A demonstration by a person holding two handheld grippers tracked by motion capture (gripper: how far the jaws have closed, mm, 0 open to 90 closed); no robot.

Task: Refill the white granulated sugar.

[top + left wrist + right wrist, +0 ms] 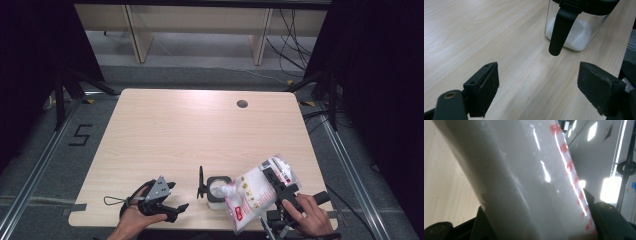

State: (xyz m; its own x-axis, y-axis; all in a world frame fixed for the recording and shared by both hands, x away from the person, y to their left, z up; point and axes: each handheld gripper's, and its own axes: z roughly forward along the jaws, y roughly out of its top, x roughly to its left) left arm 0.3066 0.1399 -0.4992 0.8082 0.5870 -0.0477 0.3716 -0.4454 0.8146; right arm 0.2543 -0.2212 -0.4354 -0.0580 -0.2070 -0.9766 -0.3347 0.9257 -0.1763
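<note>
The white bag of granules [260, 192] sits at the lower right of the high view, tipped down to the left, its corner over the open clear jar [218, 189] — white powder already inside, black lid [201, 182] flipped up at the jar's left. The right gripper [274, 176] clamps the bag, pads pressed on its sides. Lower left, the left gripper [176, 196] rests on the wooden table [200, 130], jaws spread wide and empty.

Bag [255, 195] – translucent white with red print along its edges. Jar [574, 35] – clear, white granules inside, black rim and black flip lid. Table [190, 130] – pale wood grain; both grippers black.
</note>
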